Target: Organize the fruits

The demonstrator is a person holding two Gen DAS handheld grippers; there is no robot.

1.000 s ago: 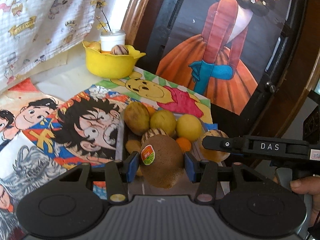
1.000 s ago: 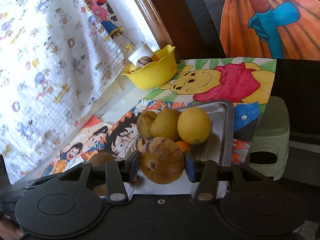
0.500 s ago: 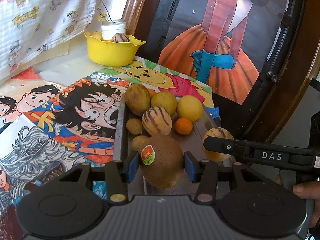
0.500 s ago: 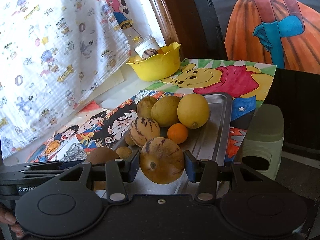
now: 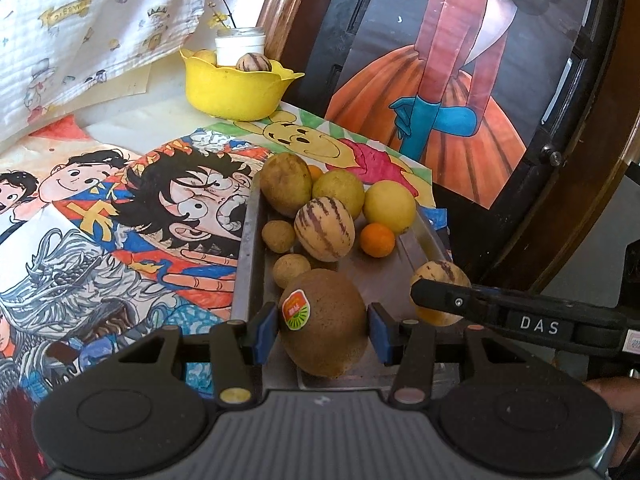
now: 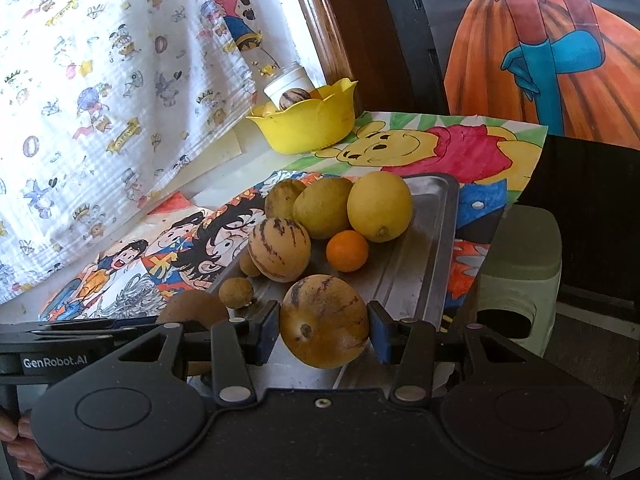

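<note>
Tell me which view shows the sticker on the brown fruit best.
Left wrist view: the sticker faces the camera on the brown fruit in the left gripper. In the right wrist view, that fruit is mostly hidden, no sticker visible.

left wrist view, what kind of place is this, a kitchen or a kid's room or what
Probably a room in a home, perhaps a child's: hand-coloured cartoon drawings cover the table, a cartoon-print cloth hangs at the window, and a steel tray and yellow bowl hold fruit.

Your metal tray: fruit pile is crowding its far-left part; bare floor is lying open along its right side, nearer you.
</note>
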